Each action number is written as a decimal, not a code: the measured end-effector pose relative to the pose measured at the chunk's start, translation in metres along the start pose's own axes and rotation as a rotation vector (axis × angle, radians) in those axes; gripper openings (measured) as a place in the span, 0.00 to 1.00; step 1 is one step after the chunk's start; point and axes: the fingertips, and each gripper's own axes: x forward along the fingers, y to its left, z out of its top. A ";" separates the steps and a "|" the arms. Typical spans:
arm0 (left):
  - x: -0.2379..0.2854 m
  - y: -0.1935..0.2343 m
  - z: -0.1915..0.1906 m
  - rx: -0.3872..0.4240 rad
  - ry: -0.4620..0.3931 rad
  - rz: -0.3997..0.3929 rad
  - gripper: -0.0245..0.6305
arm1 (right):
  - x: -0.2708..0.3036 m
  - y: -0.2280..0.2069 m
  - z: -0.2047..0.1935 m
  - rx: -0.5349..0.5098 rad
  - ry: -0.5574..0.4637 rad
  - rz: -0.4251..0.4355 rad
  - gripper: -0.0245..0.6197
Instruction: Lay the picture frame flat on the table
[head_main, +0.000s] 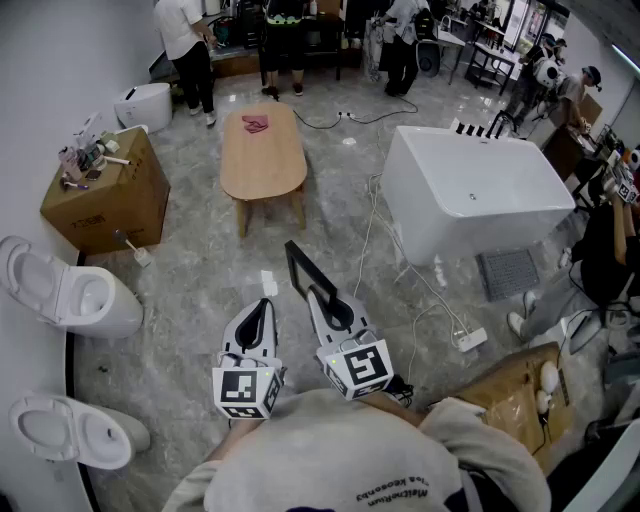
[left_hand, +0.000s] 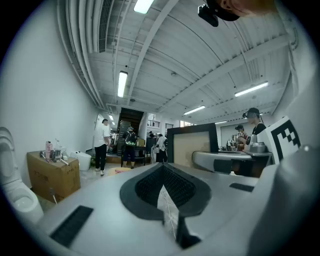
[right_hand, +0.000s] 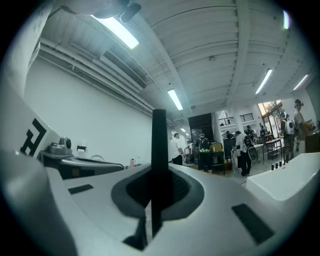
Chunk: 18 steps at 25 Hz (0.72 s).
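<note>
My right gripper (head_main: 322, 297) is shut on a black picture frame (head_main: 303, 271), which sticks up and forward from its jaws. In the right gripper view the frame (right_hand: 159, 145) stands edge-on as a dark bar between the closed pads of the right gripper (right_hand: 159, 175). The left gripper view shows its tan back (left_hand: 192, 146) beside the right gripper's body. My left gripper (head_main: 265, 306) is held level just left of it, shut and empty (left_hand: 163, 169). The oval wooden table (head_main: 262, 160) stands farther ahead on the floor, well beyond both grippers.
A pink cloth (head_main: 256, 124) lies on the table's far end. A white bathtub (head_main: 480, 190) stands to the right, a cardboard box (head_main: 105, 195) and two toilets (head_main: 70, 295) to the left. Cables and a power strip (head_main: 470, 340) lie on the floor. People stand at the back.
</note>
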 end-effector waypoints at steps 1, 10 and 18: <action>0.001 -0.001 0.000 0.000 0.001 -0.003 0.05 | 0.000 -0.002 0.000 -0.001 0.001 -0.003 0.07; 0.018 0.009 -0.013 -0.031 0.026 -0.025 0.05 | 0.017 -0.007 -0.012 0.031 0.021 -0.009 0.07; 0.064 0.041 -0.020 -0.045 0.043 -0.052 0.05 | 0.066 -0.032 -0.026 0.045 0.049 -0.051 0.07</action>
